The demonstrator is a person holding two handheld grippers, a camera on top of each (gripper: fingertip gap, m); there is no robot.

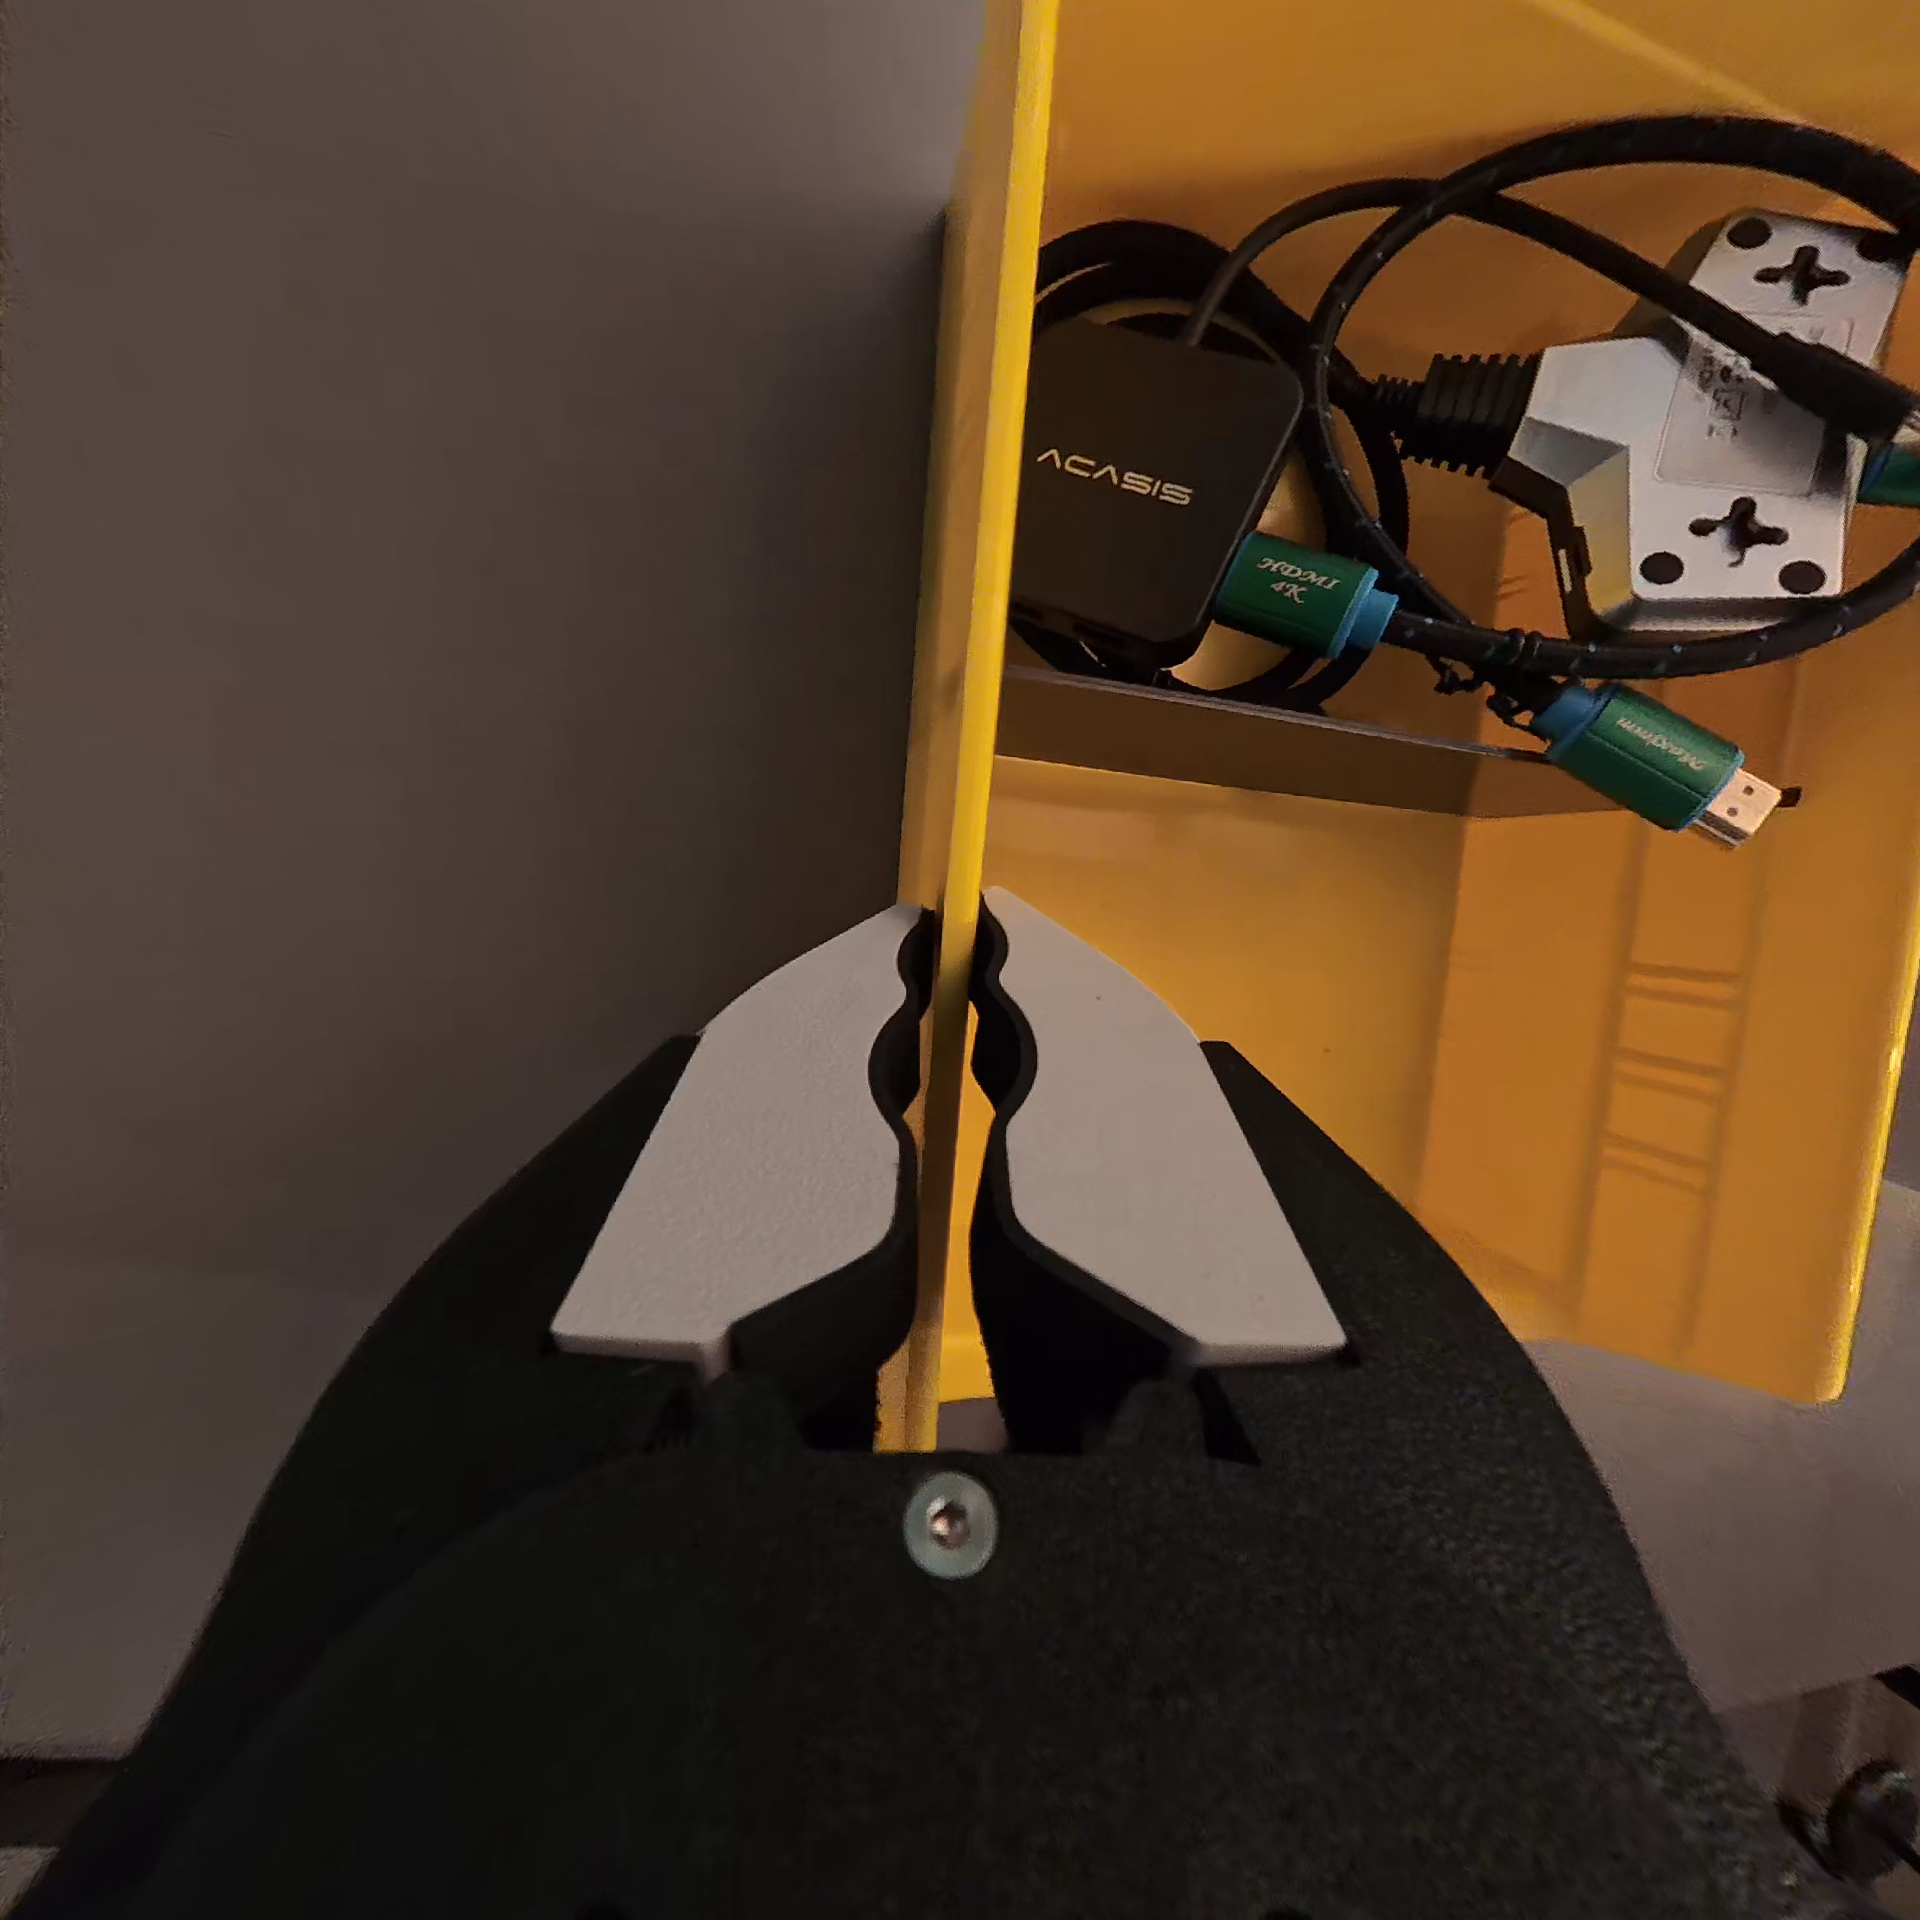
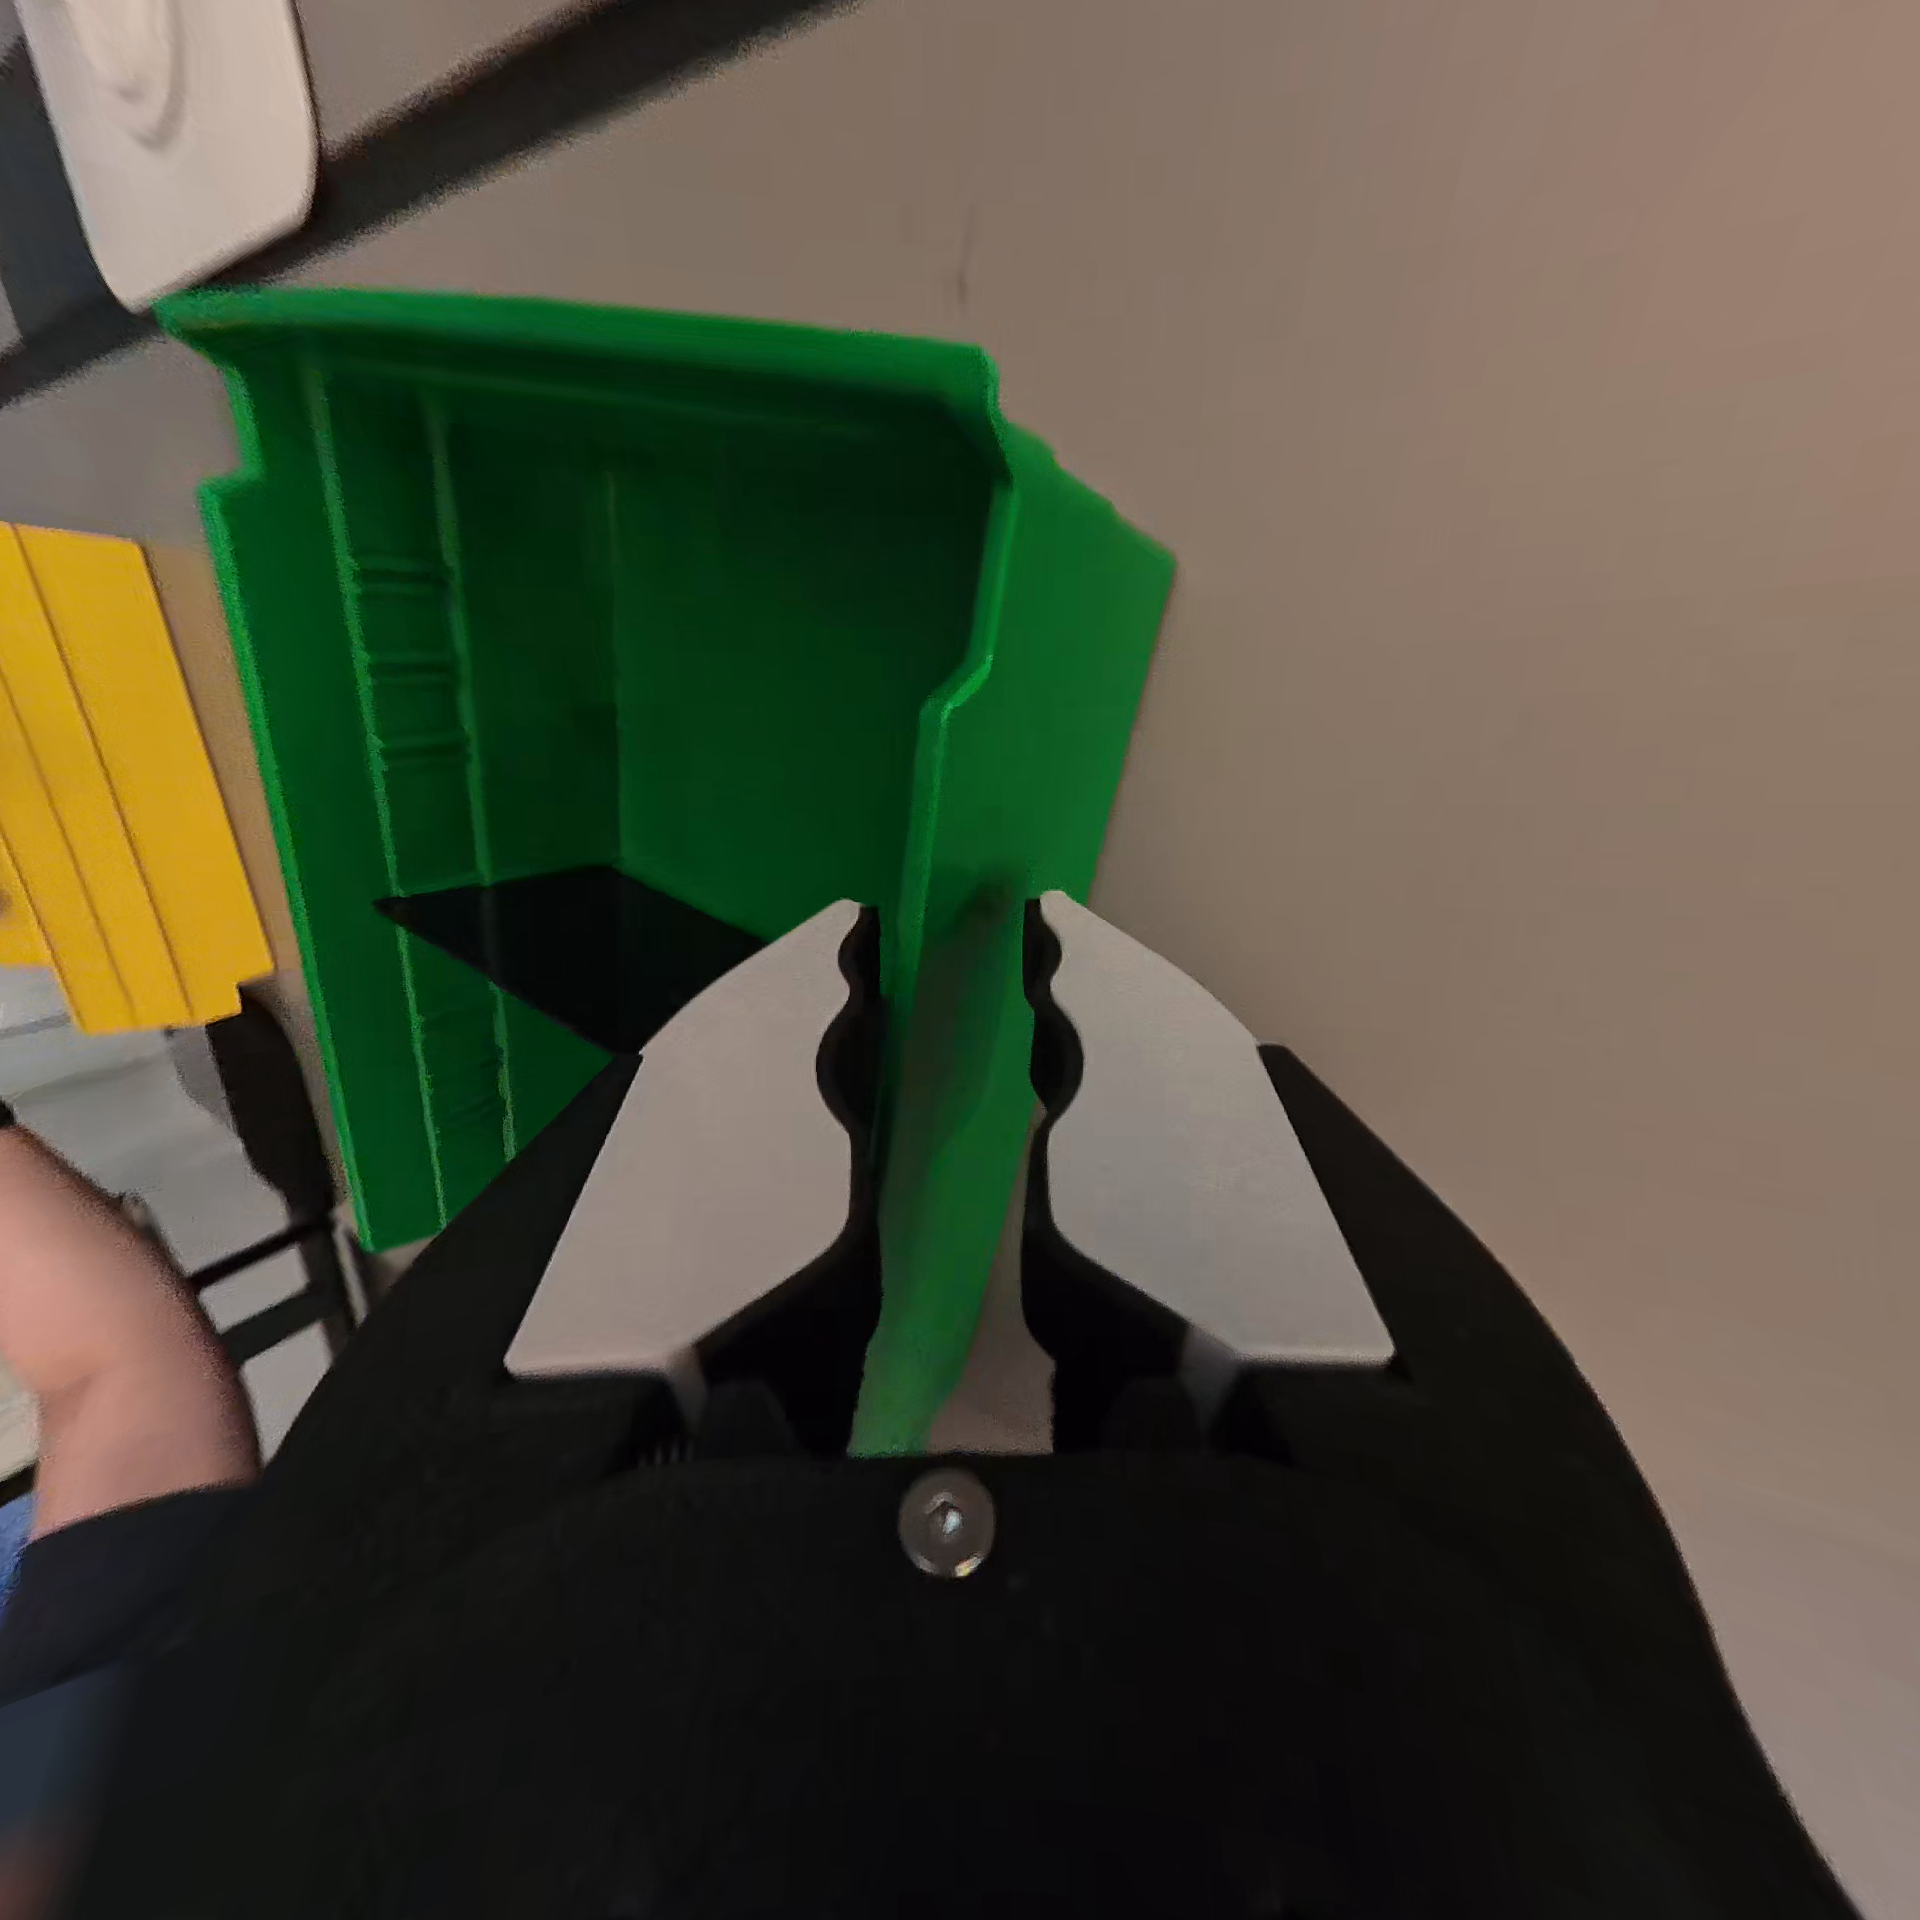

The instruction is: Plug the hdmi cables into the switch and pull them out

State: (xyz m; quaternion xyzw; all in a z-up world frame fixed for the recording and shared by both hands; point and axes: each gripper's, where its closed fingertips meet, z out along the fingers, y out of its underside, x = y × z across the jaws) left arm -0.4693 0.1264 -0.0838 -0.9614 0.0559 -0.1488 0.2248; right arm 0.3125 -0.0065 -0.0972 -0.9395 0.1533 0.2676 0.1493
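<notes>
A yellow bin [image 1: 1351, 997] holds a black square switch box [image 1: 1153, 488], a grey Y-shaped device [image 1: 1704, 457] and braided black HDMI cables [image 1: 1351, 343]. One green-and-blue HDMI plug [image 1: 1309, 597] lies against the black box. A second plug [image 1: 1652, 764] with a bare gold tip lies free over a dark divider [image 1: 1247, 738]. My left gripper [image 1: 956, 904] is shut on the yellow bin's side wall [image 1: 987, 520]. My right gripper [image 2: 951, 904] is shut on the side wall [image 2: 945, 1091] of a green bin [image 2: 623, 675], which holds only a dark divider [image 2: 582, 956].
The grey table surface [image 1: 416, 623] lies to the left of the yellow bin. In the right wrist view the yellow bin [image 2: 114, 779] stands left of the green bin. A person's hand [image 2: 94, 1320] is at the lower left. A white object [image 2: 177, 125] is at the top left. My right fingertips sit around 80 cm from my left ones.
</notes>
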